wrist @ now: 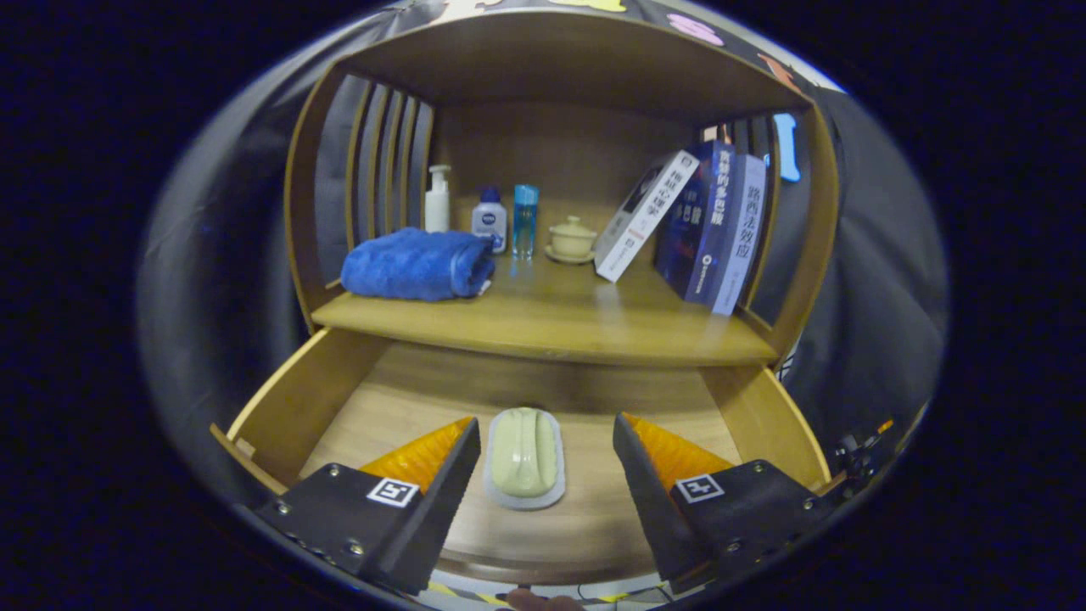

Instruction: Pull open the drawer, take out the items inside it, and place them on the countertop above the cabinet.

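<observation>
The cabinet [560, 68] stands ahead, its countertop [551, 318] running wide under a wooden roof, with slatted sides. Below it the drawer [288, 399] is pulled open, its floor bare wood around one item. On the countertop a folded blue towel [417, 265] lies at the left, three books [704, 225] lean at the right, and between them at the back stand a pump bottle [437, 199], a small white bottle [489, 219], a blue tube [524, 219] and a lidded cup [572, 238] on a saucer. In the drawer a soap [523, 451] rests in a pale dish [524, 501], lying lengthwise. The gripper [545, 437] hovers over it with fingers spread wide, one on each side of the soap, neither touching it; the soap sits between them and slightly nearer the left finger. The drawer's back is shadowed under the countertop, and its front edge is partly hidden by the fingers
</observation>
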